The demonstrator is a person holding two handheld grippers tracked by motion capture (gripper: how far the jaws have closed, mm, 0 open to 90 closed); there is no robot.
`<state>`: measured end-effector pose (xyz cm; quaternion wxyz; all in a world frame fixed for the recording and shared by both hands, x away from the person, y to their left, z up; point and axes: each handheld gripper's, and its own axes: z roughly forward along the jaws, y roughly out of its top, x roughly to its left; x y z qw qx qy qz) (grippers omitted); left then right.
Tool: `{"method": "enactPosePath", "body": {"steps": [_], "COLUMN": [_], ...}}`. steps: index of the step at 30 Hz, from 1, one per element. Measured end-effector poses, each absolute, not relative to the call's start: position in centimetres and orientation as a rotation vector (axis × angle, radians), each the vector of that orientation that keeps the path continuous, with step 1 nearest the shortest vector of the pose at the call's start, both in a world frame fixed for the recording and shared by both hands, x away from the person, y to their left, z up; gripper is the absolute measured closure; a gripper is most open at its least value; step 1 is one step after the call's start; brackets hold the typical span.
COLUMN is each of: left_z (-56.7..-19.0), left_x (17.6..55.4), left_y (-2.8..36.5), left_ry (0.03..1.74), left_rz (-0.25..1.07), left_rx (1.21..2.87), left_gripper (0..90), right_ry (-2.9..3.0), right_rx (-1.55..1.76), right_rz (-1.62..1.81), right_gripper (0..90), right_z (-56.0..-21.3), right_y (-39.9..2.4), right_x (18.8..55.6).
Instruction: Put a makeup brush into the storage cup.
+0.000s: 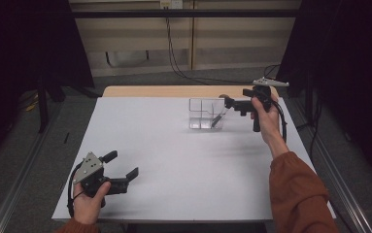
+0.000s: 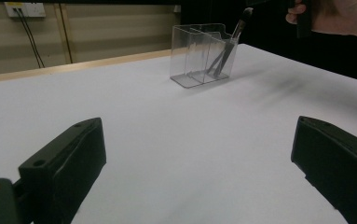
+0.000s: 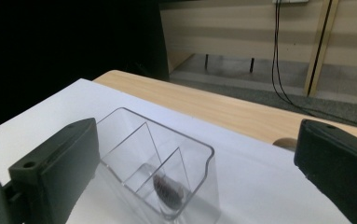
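Note:
A clear plastic organizer (image 1: 207,114) with several compartments stands at the back right of the white table (image 1: 174,165). A dark brush (image 1: 218,119) leans inside its right compartment, handle end up. My right gripper (image 1: 228,102) hovers just right of and above the organizer, jaws open, with nothing between them. In the right gripper view the organizer (image 3: 167,158) lies below the open gripper (image 3: 197,135), and the brush's bristle head (image 3: 169,191) rests at the bottom. My left gripper (image 1: 123,164) sits low at the near left, open and empty. Its view shows the organizer (image 2: 204,53) and brush (image 2: 227,46) far off.
A wooden tabletop edge (image 1: 174,91) shows beyond the white sheet. Black cables (image 1: 174,58) hang down the back wall. Dark curtains flank both sides, and metal rails (image 1: 23,179) run along the floor beside the table.

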<state>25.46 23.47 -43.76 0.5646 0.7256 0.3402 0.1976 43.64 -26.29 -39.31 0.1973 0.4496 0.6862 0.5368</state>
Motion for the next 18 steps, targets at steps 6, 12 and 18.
{"method": "enactPosePath", "body": {"steps": [6, 12, 18], "left_z": [-43.8, -43.8, -43.6], "left_x": [25.4, 25.3, 25.4], "left_y": [23.6, 23.7, 24.0], "left_ry": [0.801, 0.798, 0.796], "left_rz": [0.468, 0.469, 0.466], "left_rx": [1.705, 1.703, 1.699], "left_gripper": [3.2, 3.2, 3.6], "right_ry": [1.884, 1.867, 1.856], "right_rx": [1.259, 1.231, 1.201], "right_rz": [1.517, 1.512, 1.513], "right_gripper": [0.0, 0.0, 0.0], "right_z": [-39.2, -39.2, -39.3], "right_y": [-26.4, -26.0, -26.1], "right_x": [42.8, 41.9, 41.1]}}
